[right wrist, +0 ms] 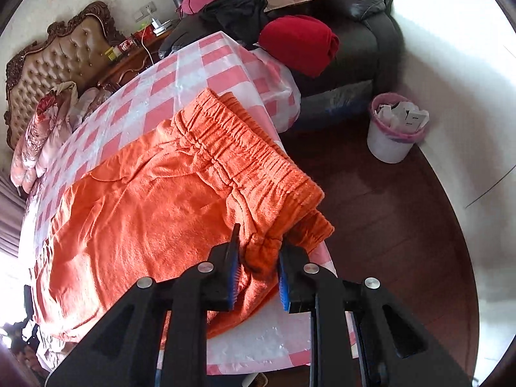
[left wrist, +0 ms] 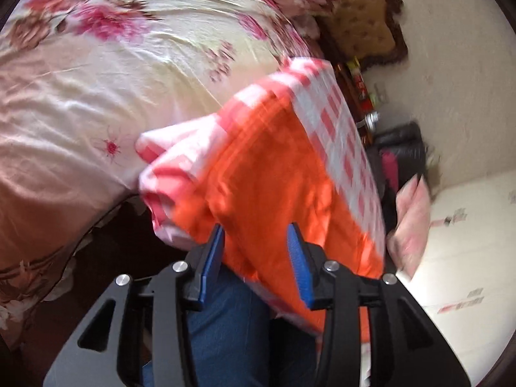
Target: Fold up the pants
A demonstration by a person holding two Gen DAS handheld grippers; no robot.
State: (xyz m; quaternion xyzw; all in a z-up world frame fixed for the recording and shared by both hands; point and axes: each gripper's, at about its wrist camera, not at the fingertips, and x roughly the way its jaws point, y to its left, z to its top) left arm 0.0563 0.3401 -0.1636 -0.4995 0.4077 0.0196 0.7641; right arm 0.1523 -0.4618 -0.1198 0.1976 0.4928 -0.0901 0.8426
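Orange pants lie spread on a table with a pink-and-white checked cloth; the elastic waistband is at the near right corner. My right gripper is partly closed around the waistband corner, with orange fabric bunched between its blue pads. In the blurred left wrist view the pants lie on the checked cloth. My left gripper is open, its blue pads at the near edge of the pants, nothing held between them.
A bed with floral sheets lies left of the table. A black leather sofa with a red garment stands behind it. A white bin stands on the dark wood floor. A tufted headboard is at the far left.
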